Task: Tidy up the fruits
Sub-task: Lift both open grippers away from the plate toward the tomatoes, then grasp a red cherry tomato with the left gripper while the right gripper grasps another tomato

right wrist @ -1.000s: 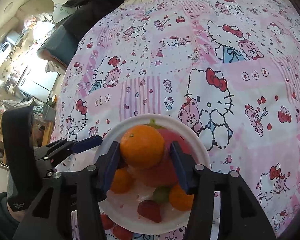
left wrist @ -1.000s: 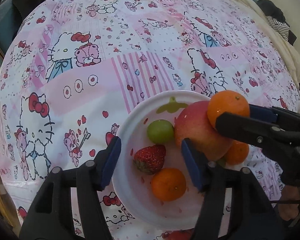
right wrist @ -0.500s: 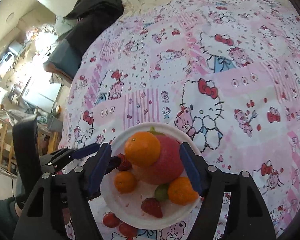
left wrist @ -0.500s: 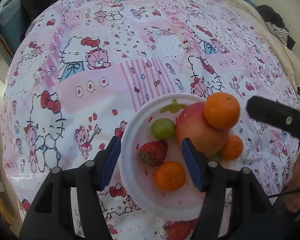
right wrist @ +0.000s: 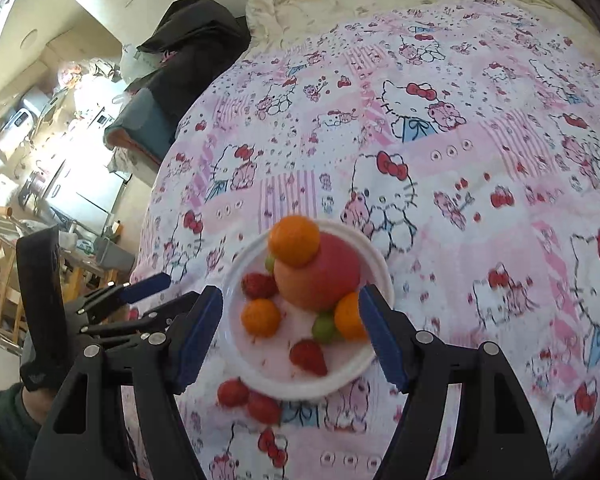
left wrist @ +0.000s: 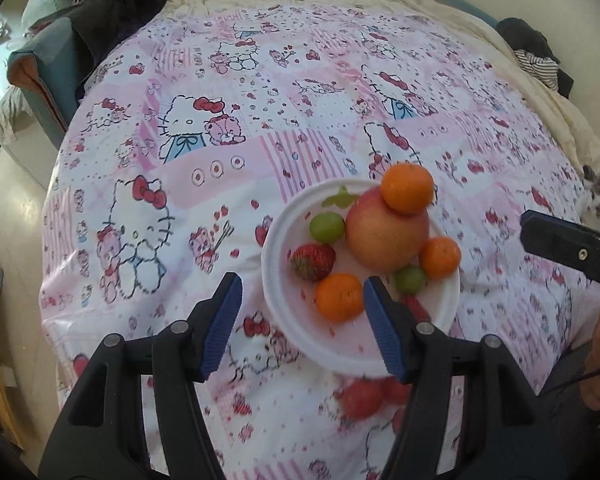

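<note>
We see the white plate (left wrist: 278, 280) of fruit on the pink printed bedspread (left wrist: 220, 168), near its near edge, with wide bare cloth beyond and to the left. A tangerine (left wrist: 407, 188) sits atop the apple (left wrist: 384, 236). Two strawberries (right wrist: 248, 398) lie off the plate's near rim. Our left gripper (left wrist: 300, 324) hangs released and empty above it; our right gripper (right wrist: 290, 332) is released too, nothing gripped.

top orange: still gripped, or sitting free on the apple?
Free. The top orange rests on the apple; the right gripper, whose jaws have just been opening, stands open with nothing between its pads.
</note>
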